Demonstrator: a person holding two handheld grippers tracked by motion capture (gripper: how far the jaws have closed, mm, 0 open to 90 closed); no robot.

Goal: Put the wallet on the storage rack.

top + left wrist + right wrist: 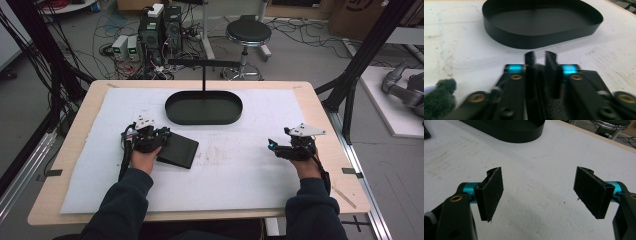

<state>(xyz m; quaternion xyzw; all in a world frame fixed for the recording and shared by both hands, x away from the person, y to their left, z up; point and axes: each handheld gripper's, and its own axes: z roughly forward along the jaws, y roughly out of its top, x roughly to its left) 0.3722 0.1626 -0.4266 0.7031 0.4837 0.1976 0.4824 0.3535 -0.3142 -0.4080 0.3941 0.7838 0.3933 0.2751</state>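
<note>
A flat black textured case [180, 150] lies on the white foam mat, left of centre. My left gripper [164, 134] is over its left edge. In the left gripper view the left gripper [540, 58] has its jaws a narrow gap apart, with bare foam showing between the tips. The case [590, 77] lies beneath them and I see no pad pressing on it. An oval black tray [204, 120] stands empty at the back centre, ahead of the left jaws [536, 41]. My right gripper [273, 145] rests at the right, wide open [539, 192] over bare foam.
A black T-shaped stand [203, 75] rises behind the tray. The white foam mat [240, 170] covers most of the wooden table [325, 130]. A dark fuzzy tuft [441, 97] shows beside the left jaws. The tray's wall [519, 132] is far ahead of the right jaws.
</note>
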